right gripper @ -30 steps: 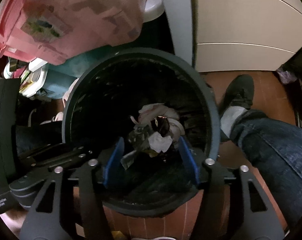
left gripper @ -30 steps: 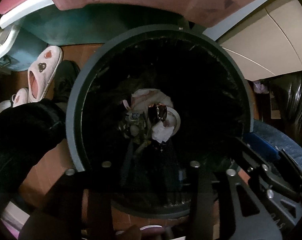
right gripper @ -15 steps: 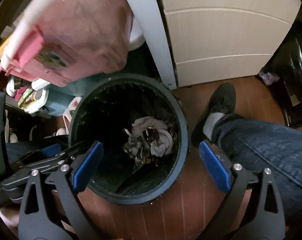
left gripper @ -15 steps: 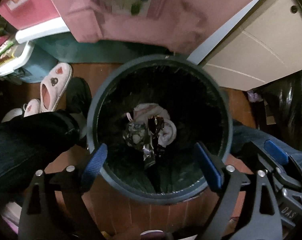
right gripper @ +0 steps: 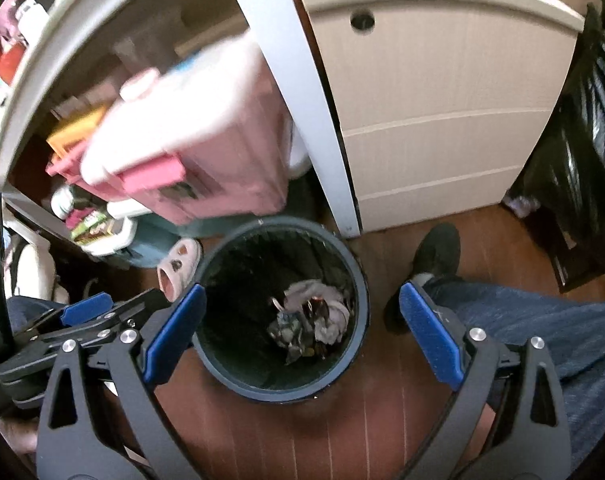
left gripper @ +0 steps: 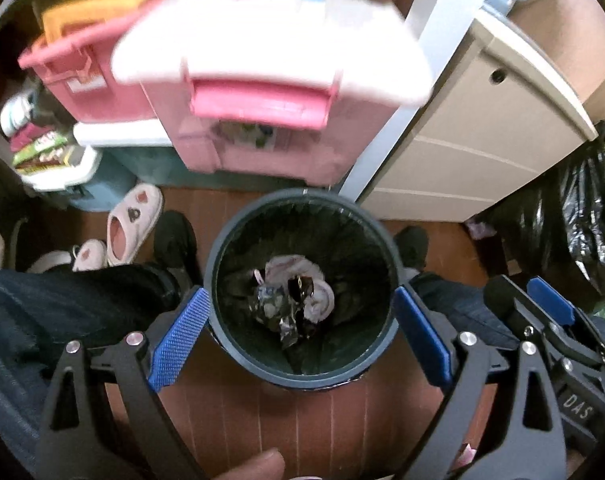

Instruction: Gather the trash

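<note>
1. The round dark grey plastic trash bin (left gripper: pixel 302 376) with a black liner stands on the reddish-brown wooden floor (left gripper: pixel 326 432), at the centre of both views.
2. The crumpled trash heap (left gripper: pixel 296 300) of pale pink plastic, silvery foil and dark wrappers lies at the bottom of the bin, near its middle.
3. The left hand-held gripper (left gripper: pixel 298 340) hangs above the bin, its jaws opening, already spread wide, with nothing between the blue pads (left gripper: pixel 178 340).
4. The right hand-held gripper (right gripper: pixel 302 336) also frames the bin from above, jaws spread wide and empty.
5. A translucent pink plastic storage box (left gripper: pixel 262 92) with a white lid fills the upper centre of the left view.
6. Pale pink slippers (left gripper: pixel 132 222) lie left of the bin.
7. A black shoe (right gripper: pixel 438 254) and a blue-jeaned leg (right gripper: pixel 542 328) sit right of the bin.
</note>
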Demonstrator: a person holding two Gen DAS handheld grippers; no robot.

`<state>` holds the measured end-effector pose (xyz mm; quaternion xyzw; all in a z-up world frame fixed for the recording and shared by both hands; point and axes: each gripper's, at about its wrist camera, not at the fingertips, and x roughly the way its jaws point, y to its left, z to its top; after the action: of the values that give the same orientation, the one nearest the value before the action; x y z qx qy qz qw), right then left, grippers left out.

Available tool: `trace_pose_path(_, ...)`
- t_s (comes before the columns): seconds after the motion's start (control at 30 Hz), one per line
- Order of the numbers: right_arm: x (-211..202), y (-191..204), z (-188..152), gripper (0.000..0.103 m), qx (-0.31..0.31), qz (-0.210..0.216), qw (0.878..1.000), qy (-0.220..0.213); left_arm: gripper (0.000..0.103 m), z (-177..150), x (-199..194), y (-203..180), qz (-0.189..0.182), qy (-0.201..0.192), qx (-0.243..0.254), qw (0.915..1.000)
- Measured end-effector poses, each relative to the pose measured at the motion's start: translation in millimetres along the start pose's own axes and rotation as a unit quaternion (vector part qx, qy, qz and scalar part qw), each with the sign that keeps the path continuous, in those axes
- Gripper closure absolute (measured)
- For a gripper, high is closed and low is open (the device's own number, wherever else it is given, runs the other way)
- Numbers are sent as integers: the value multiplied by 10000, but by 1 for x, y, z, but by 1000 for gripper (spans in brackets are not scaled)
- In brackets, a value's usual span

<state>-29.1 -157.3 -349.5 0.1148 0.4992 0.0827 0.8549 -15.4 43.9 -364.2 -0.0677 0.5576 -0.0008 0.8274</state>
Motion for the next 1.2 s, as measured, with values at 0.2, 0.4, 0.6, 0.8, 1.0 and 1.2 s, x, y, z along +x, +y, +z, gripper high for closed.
trace_pose_path(0.2, -44, 11, 9, 7, -89, 133, 9992, -359, 12, 3, -49, -8, 25, -409, 56, 9991)
trace_pose_path(0.4, -84, 20, 15, 6, -209, 264, 9970, -695, 12, 3, -93, -14, 68, -770, 94, 9970)
trace_pose_path(0.6, -120, 27, 17, 6, -271, 402, 9941, -969, 12, 0, -133, -19, 91, -1090, 116, 9939)
trace_pose_path(0.8, -152, 31, 20, 6, -321, 497, 9912, -1181, 12, -2, -169, -23, 87, -1391, 168, 9901)
trace_pose_path(1.0, -178, 33, 22, 5, -349, 596, 9880, -1378, 12, -4, -196, -29, 67, -1610, 224, 9867)
trace_pose_path(1.2, -198, 32, 21, 5, -358, 655, 9853, -1538, 8, -6, -215, -36, 52, -1795, 262, 9834)
